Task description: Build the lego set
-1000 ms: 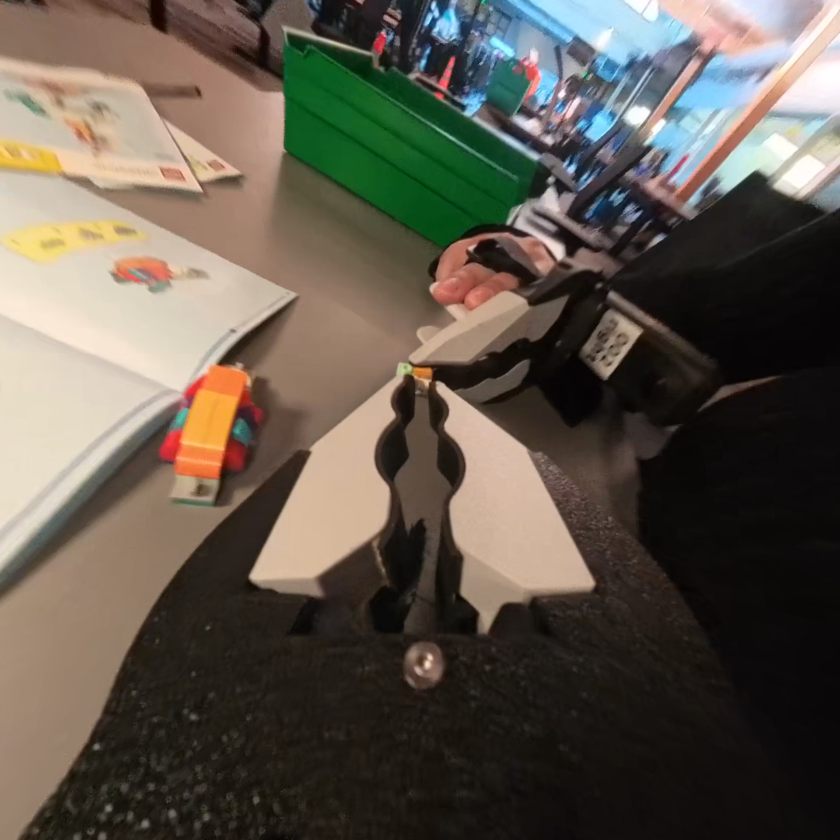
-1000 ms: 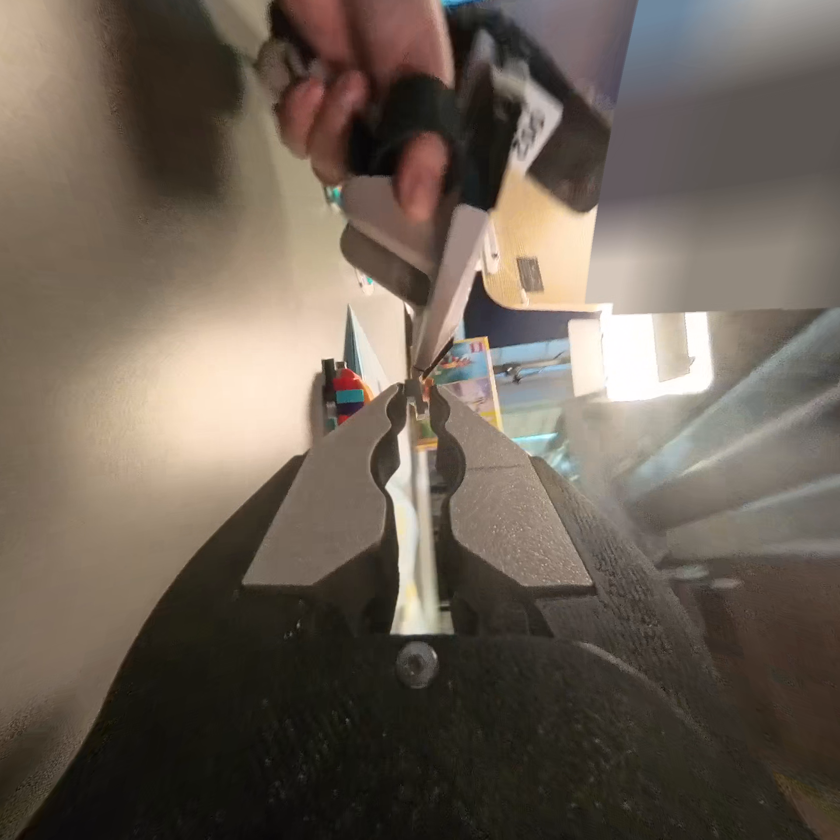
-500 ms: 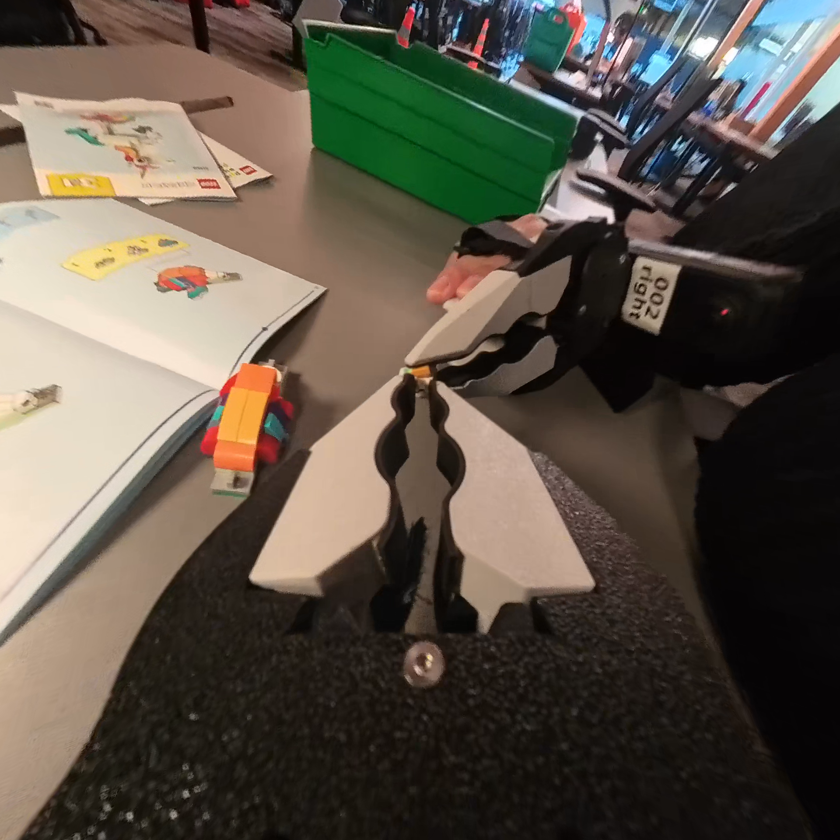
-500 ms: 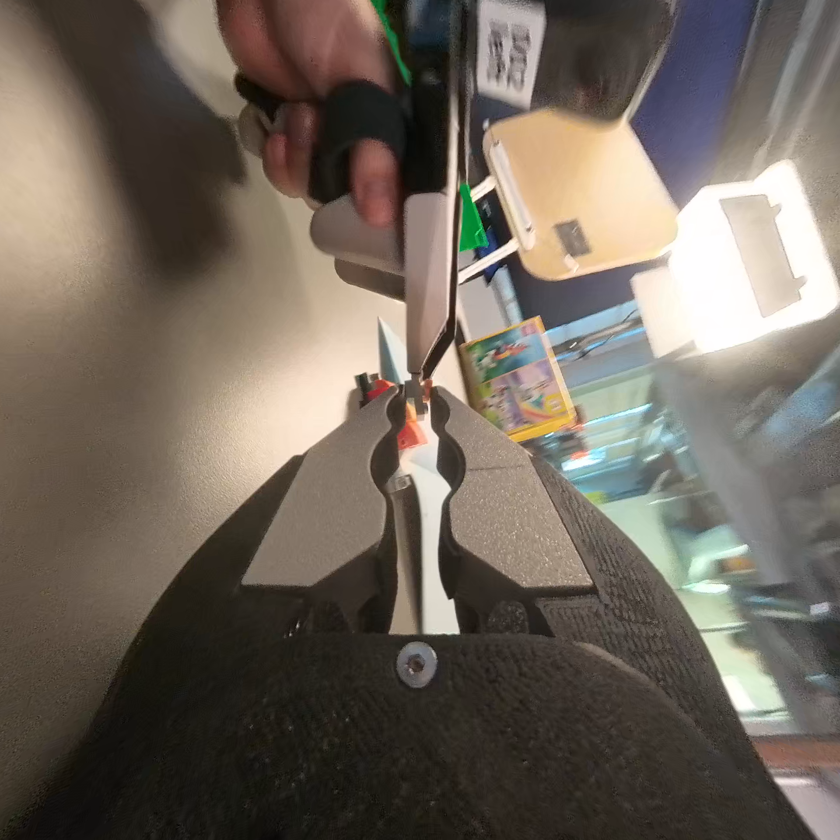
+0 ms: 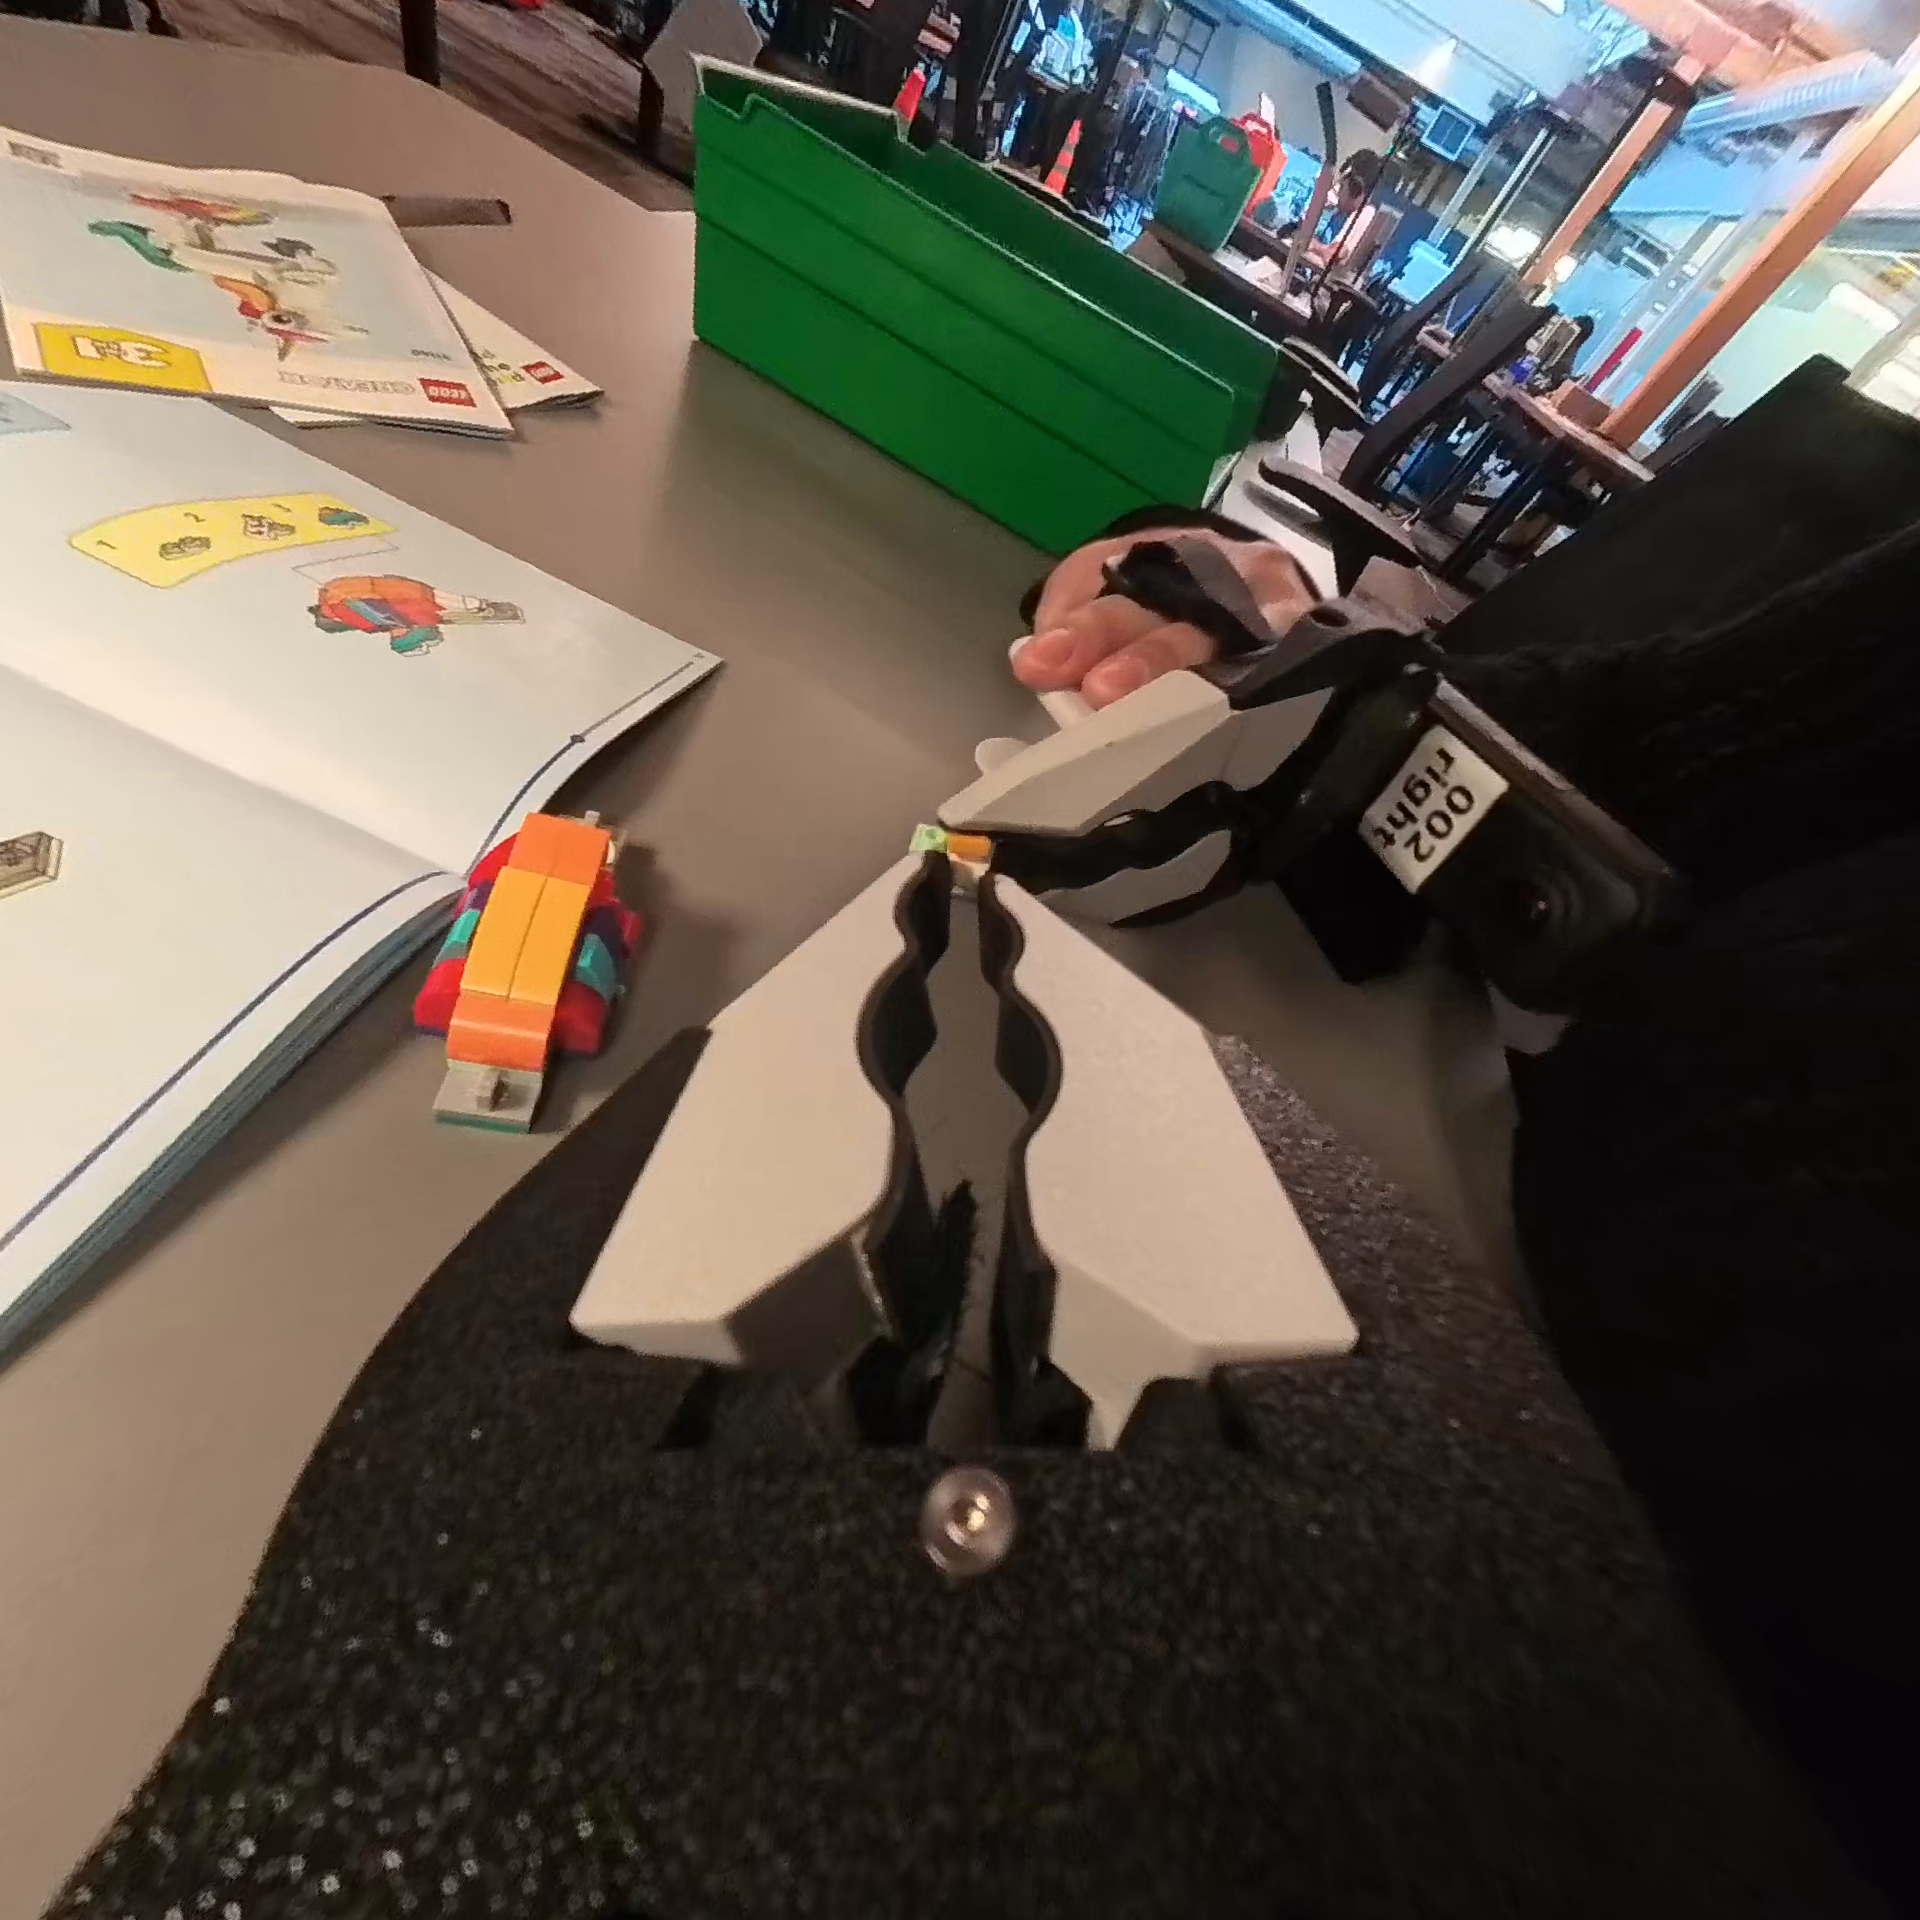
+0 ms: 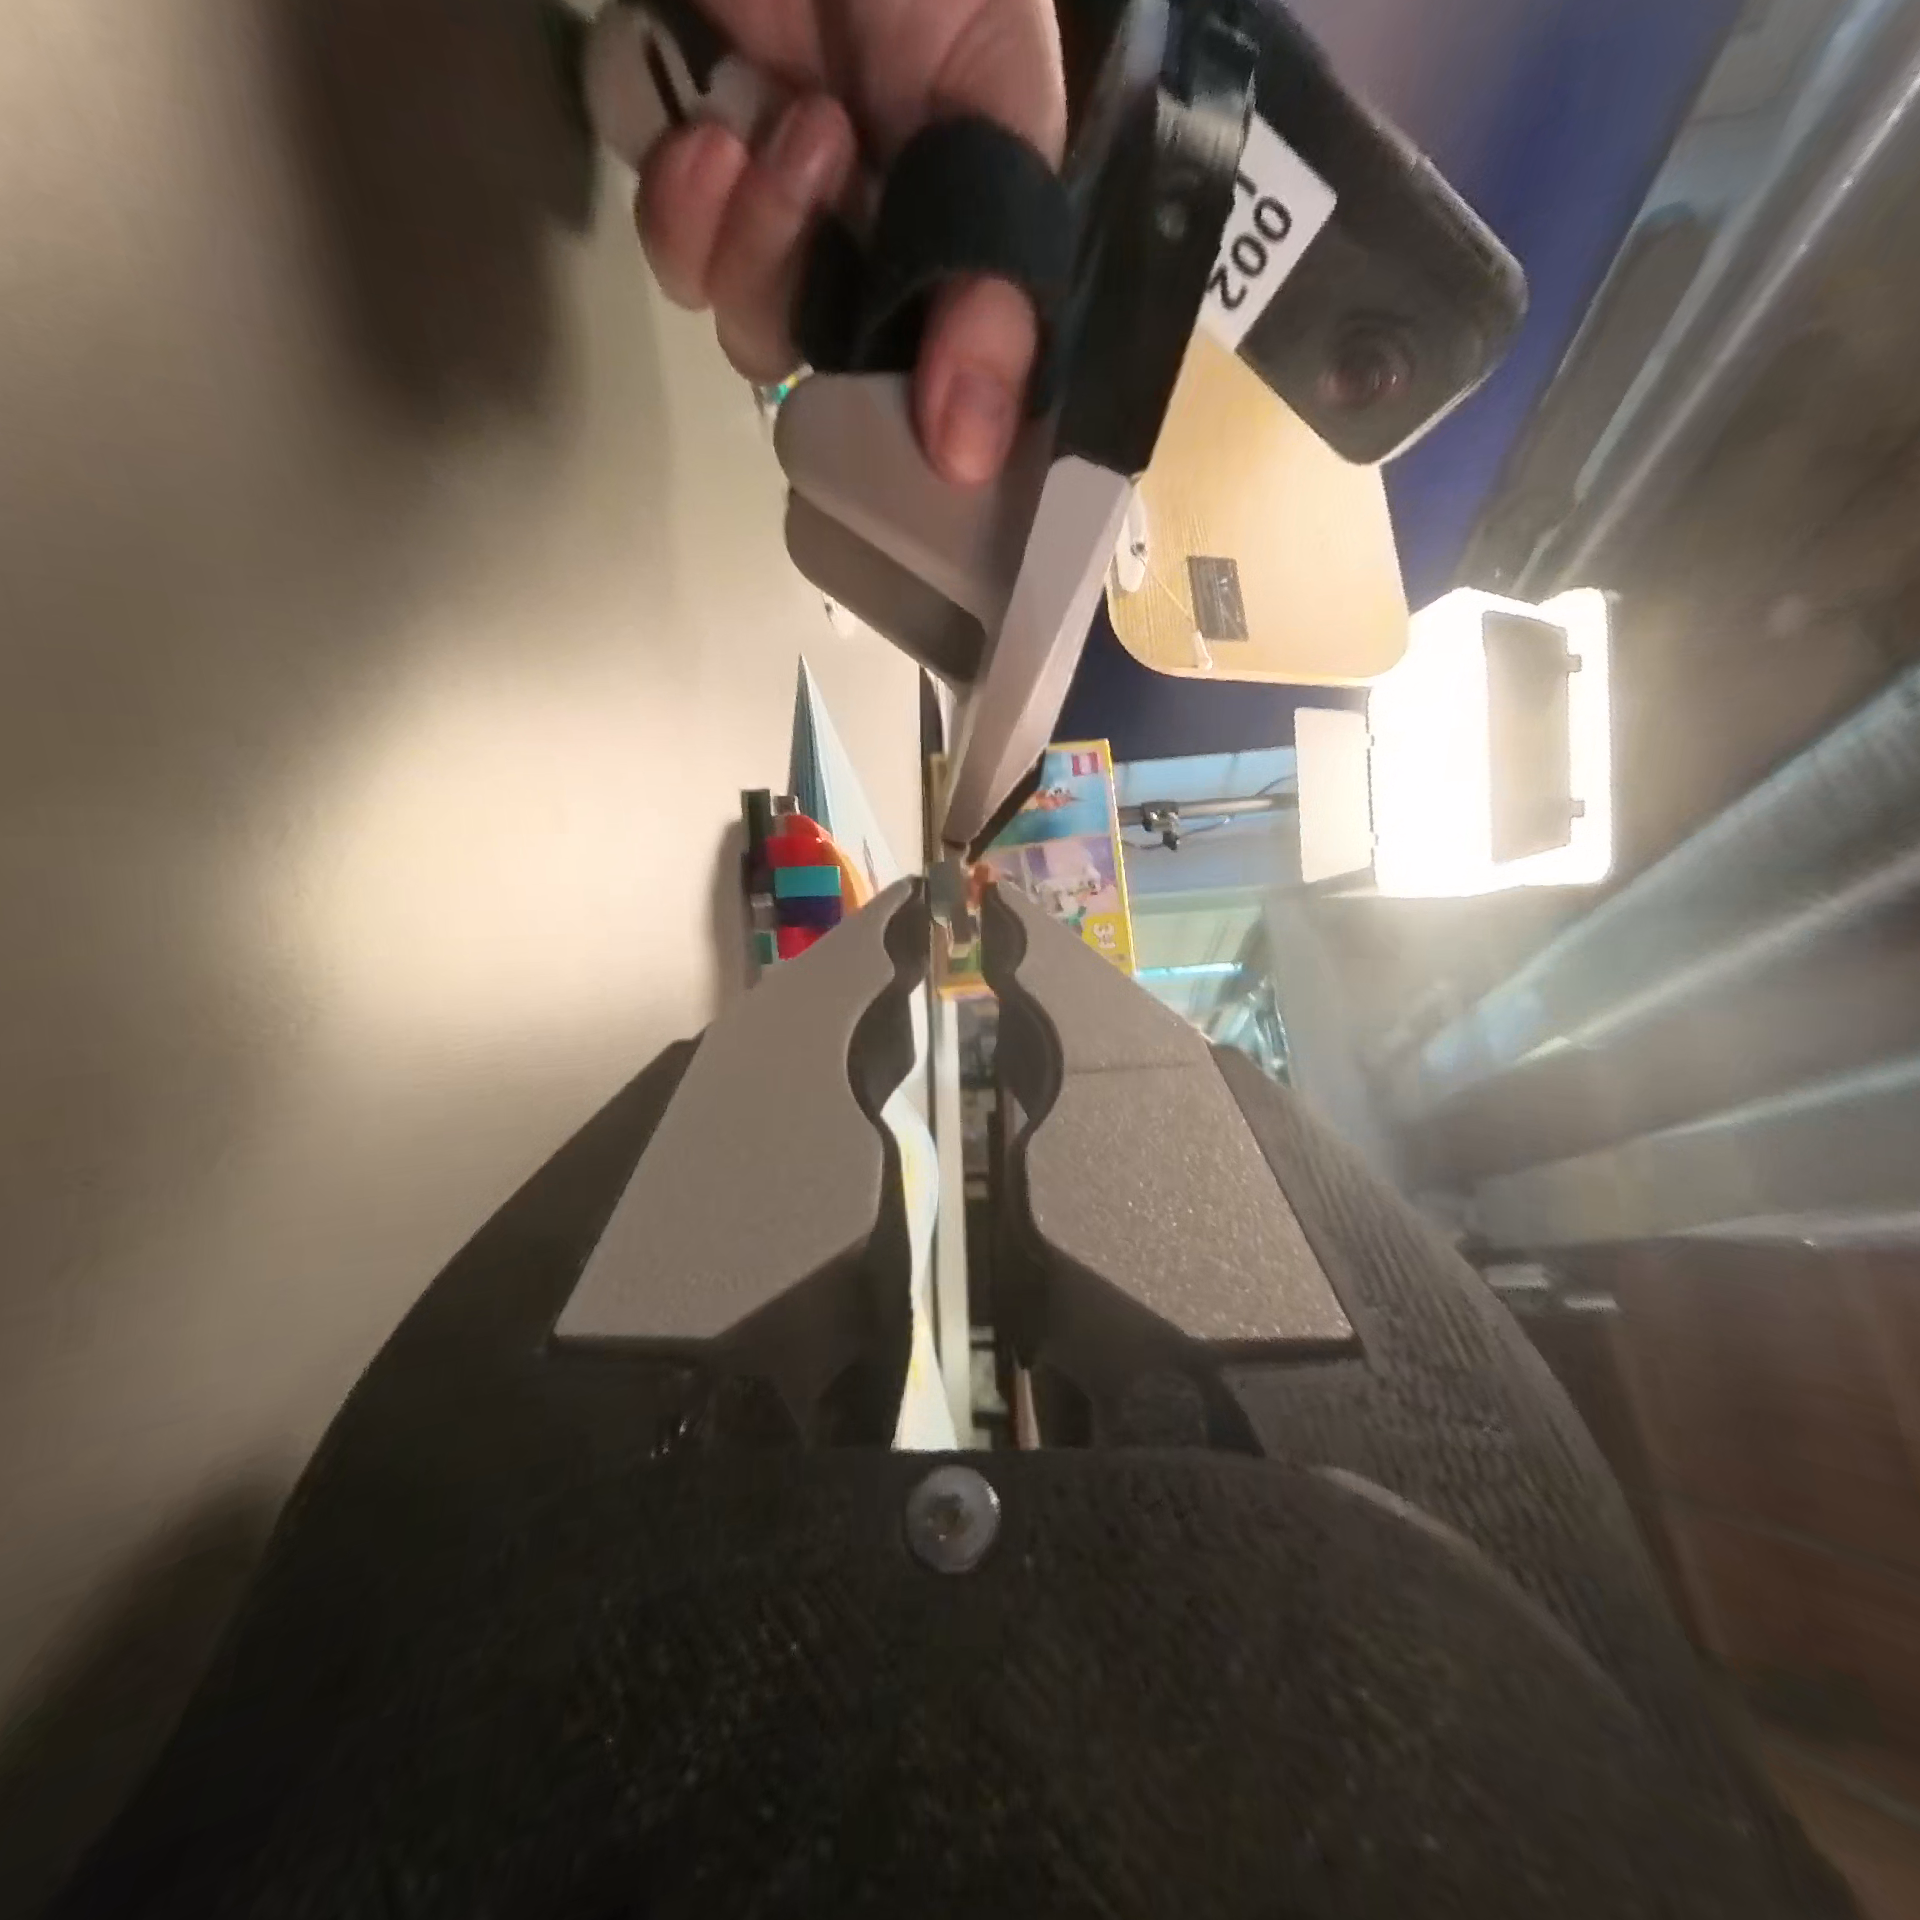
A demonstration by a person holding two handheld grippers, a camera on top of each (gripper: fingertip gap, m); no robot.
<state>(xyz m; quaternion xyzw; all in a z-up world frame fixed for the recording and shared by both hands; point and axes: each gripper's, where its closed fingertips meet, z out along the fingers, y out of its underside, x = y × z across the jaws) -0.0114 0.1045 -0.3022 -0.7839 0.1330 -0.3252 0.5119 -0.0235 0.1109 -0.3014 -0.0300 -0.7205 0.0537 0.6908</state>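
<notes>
My left gripper (image 5: 961, 881) and my right gripper (image 6: 951, 902) meet tip to tip above the grey table (image 5: 831, 582). Between them is a small lego piece (image 5: 948, 840) with green, orange and grey parts. It also shows in the right wrist view (image 6: 951, 891). Both grippers are shut on it, the right gripper (image 5: 971, 831) coming in from the right and the left gripper (image 6: 961, 831) from above. A partly built lego model (image 5: 530, 956), orange on top with red and teal sides, lies on the table to the left. It also shows in the right wrist view (image 6: 795, 883).
An open instruction booklet (image 5: 260, 707) lies at the left, with closed booklets (image 5: 229, 281) behind it. A green bin (image 5: 966, 301) stands at the back of the table. A lego box (image 6: 1075, 831) stands farther off. A person's hand (image 5: 1122, 644) holds the right gripper. Both grippers' tips are close together, under 4 cm apart.
Both grippers have stayed tip to tip on the small piece. They have tilted and shifted together, so the table and the background have turned in both views.
</notes>
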